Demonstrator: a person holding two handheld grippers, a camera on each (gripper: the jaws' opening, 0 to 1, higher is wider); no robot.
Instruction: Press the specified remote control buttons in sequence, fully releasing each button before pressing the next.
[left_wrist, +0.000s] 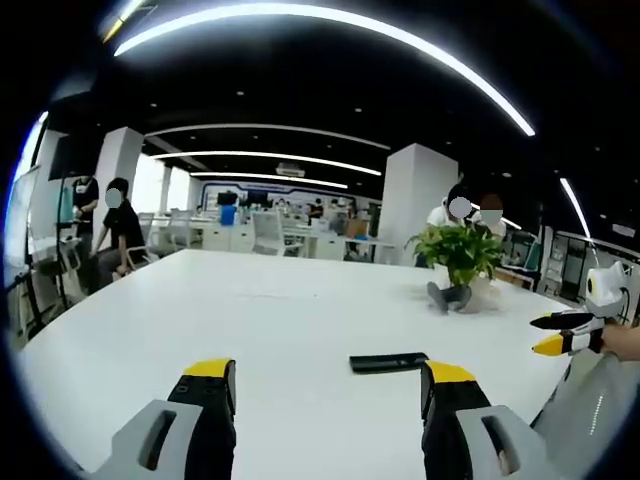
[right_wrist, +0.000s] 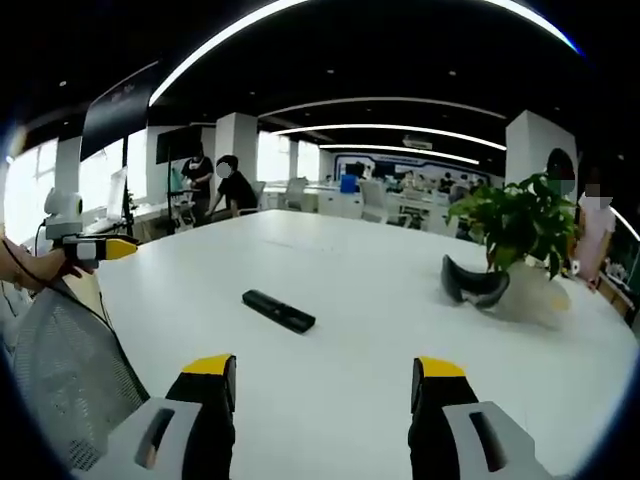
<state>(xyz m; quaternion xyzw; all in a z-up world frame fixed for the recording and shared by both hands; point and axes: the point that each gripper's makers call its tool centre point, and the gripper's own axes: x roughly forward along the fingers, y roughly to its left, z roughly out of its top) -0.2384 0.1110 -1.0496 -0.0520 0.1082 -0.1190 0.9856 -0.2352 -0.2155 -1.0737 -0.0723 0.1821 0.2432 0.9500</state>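
A slim black remote control (left_wrist: 388, 361) lies flat on the white table (left_wrist: 270, 320). It sits just beyond the right jaw of my left gripper (left_wrist: 328, 385), which is open and holds nothing. In the right gripper view the remote (right_wrist: 279, 311) lies a little beyond and left of centre of my right gripper (right_wrist: 322, 385), whose jaws stand wide apart and empty. Neither gripper touches the remote. The right gripper (left_wrist: 562, 335) also enters the left gripper view from the right, over the table edge. The left gripper (right_wrist: 100, 248) shows at the left of the right gripper view, held by a hand.
A potted green plant (left_wrist: 462, 255) stands on the table's far right, with a dark curved object (right_wrist: 475, 282) at its base. A grey mesh chair back (right_wrist: 60, 360) is close on the left. People stand by desks beyond the table's far-left end (left_wrist: 120, 225).
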